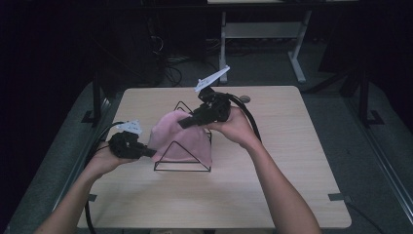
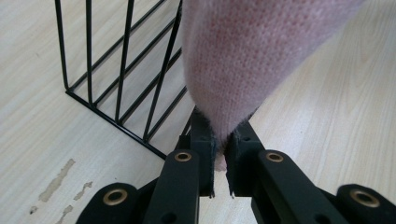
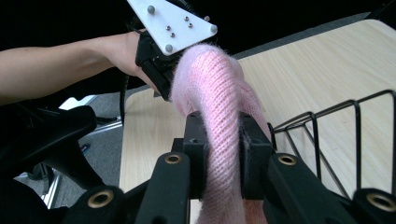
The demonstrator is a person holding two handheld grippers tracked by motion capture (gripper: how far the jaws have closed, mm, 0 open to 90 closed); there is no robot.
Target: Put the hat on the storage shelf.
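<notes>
A pink knitted cloth [image 1: 182,139] lies draped over a black triangular wire rack [image 1: 181,168] near the middle of the table. My left gripper [image 1: 152,153] comes in from the left and is shut on the cloth's lower left edge. In the left gripper view the pink knit [image 2: 243,56] hangs down into the pinched jaws [image 2: 222,140], beside the rack's bars [image 2: 121,84]. My right gripper [image 1: 182,124] is shut on the cloth's upper edge from the right. In the right gripper view a rolled band of knit [image 3: 212,84] passes between the jaws [image 3: 223,126], above the rack [image 3: 336,140].
The light wooden table [image 1: 272,195] has bare room at the right and front. A small round object [image 1: 244,99] sits at its far edge. A white desk frame [image 1: 263,29] stands on the dark floor behind. Cables trail from both grippers.
</notes>
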